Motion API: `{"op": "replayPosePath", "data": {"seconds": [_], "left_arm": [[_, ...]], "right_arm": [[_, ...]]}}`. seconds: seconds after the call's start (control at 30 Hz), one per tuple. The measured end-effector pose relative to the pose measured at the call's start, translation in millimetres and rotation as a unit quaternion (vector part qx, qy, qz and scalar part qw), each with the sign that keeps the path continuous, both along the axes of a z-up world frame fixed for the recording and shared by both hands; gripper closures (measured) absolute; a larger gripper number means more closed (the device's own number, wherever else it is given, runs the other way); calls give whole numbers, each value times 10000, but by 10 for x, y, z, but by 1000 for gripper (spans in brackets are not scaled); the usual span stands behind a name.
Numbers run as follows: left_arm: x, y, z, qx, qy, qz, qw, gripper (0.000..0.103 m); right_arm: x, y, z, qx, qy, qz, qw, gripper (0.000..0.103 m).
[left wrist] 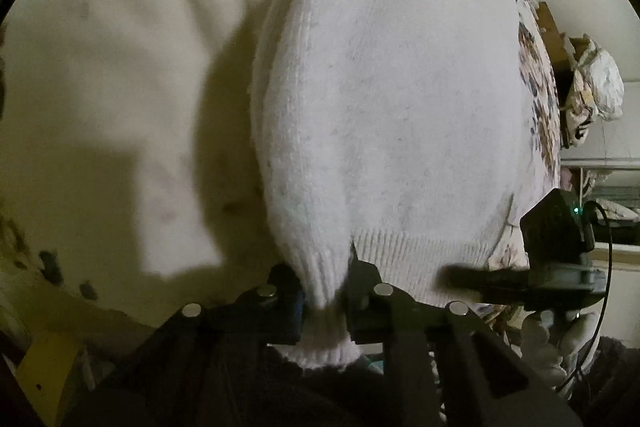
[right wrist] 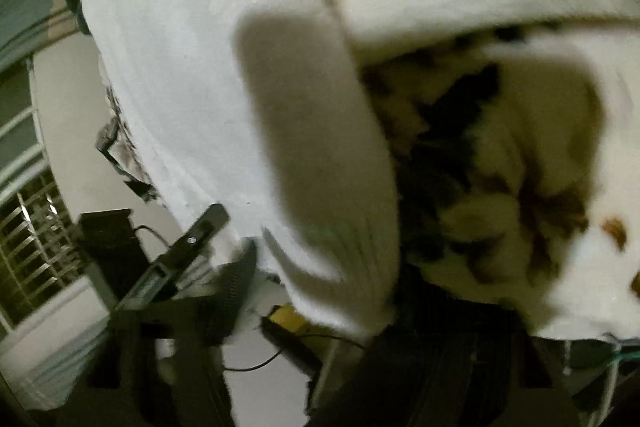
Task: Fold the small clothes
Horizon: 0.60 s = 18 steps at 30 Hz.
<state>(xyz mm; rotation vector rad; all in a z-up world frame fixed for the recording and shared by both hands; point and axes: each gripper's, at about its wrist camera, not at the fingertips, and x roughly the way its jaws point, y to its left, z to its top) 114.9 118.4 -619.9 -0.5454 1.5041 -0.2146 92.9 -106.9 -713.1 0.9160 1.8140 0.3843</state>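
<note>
A white knit garment [left wrist: 392,107] lies spread over the bed and fills the left wrist view. Its ribbed hem [left wrist: 328,307] is bunched up and pinched between the two dark fingers of my left gripper [left wrist: 324,291], which is shut on it. Further right along the same hem lies a dark finger [left wrist: 472,273] of the other gripper. The right wrist view is blurred. There the garment [right wrist: 180,67] hangs with a ribbed fold [right wrist: 352,267] caught between the fingers of my right gripper [right wrist: 328,291]. The left gripper's black finger [right wrist: 196,239] shows at the lower left.
Under the garment is a cream bedcover with dark and brown floral print [left wrist: 100,87], [right wrist: 500,167]. A bundle of patterned cloth [left wrist: 596,95] sits at the far right by a wall. A barred window [right wrist: 28,235] and a black cable [right wrist: 256,367] show low left.
</note>
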Motion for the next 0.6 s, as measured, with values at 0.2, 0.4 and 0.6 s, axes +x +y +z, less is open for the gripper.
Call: {"op": "replayPosePath", "data": {"seconds": [0.2,0.4,0.6], "left_arm": [[-4,215,417,-128,-194,379,9990,93],[403,267,999,-386,-804,576,9944,93],[1315,118,1313,-659,-1435,722,9848,93]], "right_arm": [[140,13,374,196,-194,-272,9993,93],[557,-62,1045,430,-951,-308,9941,93],[1309,-320,1655,563,-1617,-612,9833,93]]}}
